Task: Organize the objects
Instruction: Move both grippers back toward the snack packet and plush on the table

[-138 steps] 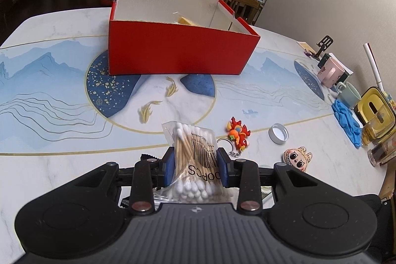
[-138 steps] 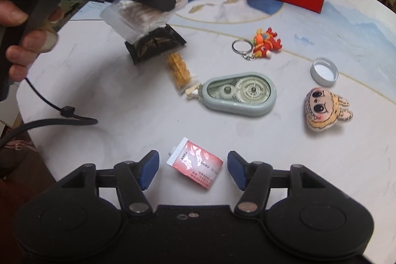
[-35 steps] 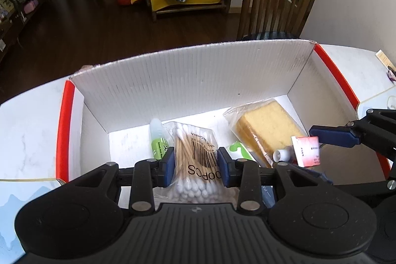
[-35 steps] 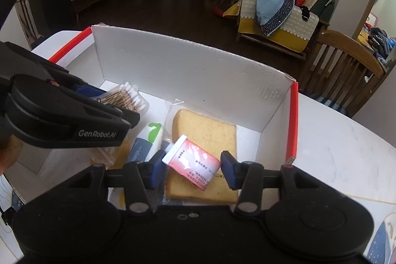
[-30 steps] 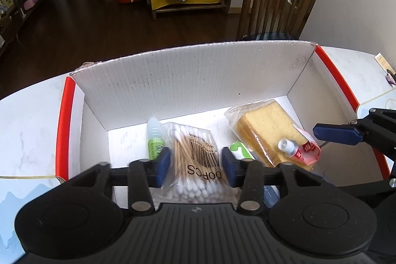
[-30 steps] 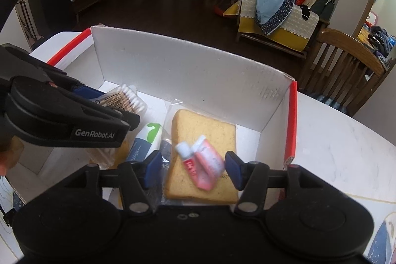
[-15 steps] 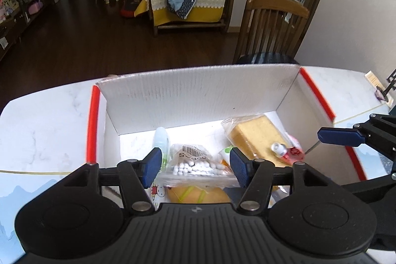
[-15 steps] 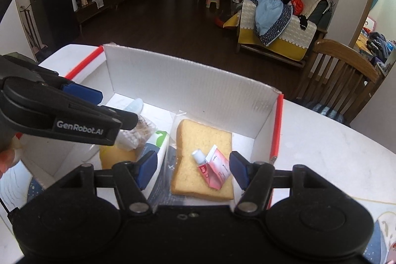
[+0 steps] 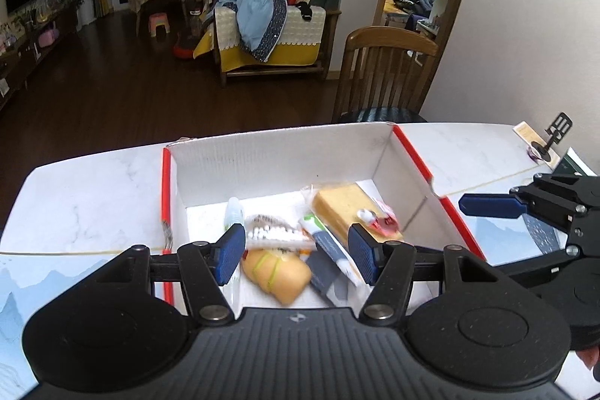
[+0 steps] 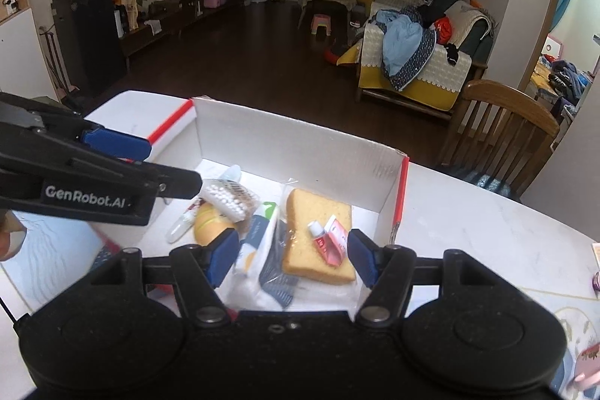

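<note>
A red box with white inner walls (image 9: pixel 285 156) (image 10: pixel 296 145) stands on the marble table. Inside it lie the bag of cotton swabs (image 9: pixel 275 231) (image 10: pixel 230 195), a wrapped slice of bread (image 9: pixel 347 208) (image 10: pixel 317 231) with the small red tube (image 9: pixel 378 220) (image 10: pixel 330 238) on top, a toothpaste tube (image 9: pixel 332 255) (image 10: pixel 255 231), a yellow bun (image 9: pixel 275 270) and a small white bottle (image 9: pixel 232 208). My left gripper (image 9: pixel 296 255) hangs open above the box, nothing between its blue pads. My right gripper (image 10: pixel 292 255) is likewise open and empty above the bread.
A wooden chair (image 9: pixel 382 74) (image 10: pixel 498 134) stands behind the table's far edge. A phone stand and cards (image 9: pixel 543 141) lie at the table's right. Beyond is a dark floor and a sofa piled with clothes (image 9: pixel 262 21).
Both grippers opened and let go: the swab bag and the red tube dropped into the box. Both grippers then rose and drew back, so the box looks smaller.
</note>
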{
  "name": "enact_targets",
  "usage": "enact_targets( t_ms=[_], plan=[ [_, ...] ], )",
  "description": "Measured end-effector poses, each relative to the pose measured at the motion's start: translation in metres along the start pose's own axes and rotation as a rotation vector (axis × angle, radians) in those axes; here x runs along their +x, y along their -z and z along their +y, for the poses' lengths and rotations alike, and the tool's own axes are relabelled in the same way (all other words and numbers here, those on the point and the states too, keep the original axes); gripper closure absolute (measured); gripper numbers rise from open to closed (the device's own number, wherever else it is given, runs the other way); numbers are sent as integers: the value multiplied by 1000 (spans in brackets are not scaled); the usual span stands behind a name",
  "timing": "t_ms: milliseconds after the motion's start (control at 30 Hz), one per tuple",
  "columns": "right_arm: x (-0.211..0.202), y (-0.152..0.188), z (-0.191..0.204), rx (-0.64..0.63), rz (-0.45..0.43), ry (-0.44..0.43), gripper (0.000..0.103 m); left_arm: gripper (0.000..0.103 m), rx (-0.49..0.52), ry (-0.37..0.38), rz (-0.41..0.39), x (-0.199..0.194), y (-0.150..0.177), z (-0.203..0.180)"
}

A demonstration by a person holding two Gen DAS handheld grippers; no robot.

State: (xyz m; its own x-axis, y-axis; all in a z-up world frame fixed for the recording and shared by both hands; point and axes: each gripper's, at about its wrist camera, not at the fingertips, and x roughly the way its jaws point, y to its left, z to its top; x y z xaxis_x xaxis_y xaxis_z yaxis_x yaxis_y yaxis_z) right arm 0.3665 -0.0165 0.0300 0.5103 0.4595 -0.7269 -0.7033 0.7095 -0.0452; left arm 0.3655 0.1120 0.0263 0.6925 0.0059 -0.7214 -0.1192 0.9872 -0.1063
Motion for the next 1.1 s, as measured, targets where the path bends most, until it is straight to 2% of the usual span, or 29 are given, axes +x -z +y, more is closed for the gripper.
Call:
enact_targets(
  t_ms=[367, 467, 700, 767, 933, 1033, 1100],
  plan=[
    [-58, 20, 10, 30, -60, -41, 29, 43, 11, 21, -51, -66, 37, -9],
    [-70, 27, 14, 43, -73, -49, 22, 36, 2, 25, -65, -79, 49, -11],
    [-88, 47, 16, 97, -81, -66, 13, 32, 7, 23, -87, -100, 78, -10],
    [-93, 54, 19, 111, -87, -68, 9, 25, 2, 32, -94, -106, 87, -9],
    [-102, 66, 23, 137, -99, -77, 1, 23, -13, 39, -95, -118, 102, -5],
    [-108, 77, 29, 138, -103, -76, 1, 16, -13, 39, -100, -125, 113, -4],
    [-111, 83, 34, 127, -110, -52, 1, 15, -13, 41, -105, -130, 119, -5]
  ],
)
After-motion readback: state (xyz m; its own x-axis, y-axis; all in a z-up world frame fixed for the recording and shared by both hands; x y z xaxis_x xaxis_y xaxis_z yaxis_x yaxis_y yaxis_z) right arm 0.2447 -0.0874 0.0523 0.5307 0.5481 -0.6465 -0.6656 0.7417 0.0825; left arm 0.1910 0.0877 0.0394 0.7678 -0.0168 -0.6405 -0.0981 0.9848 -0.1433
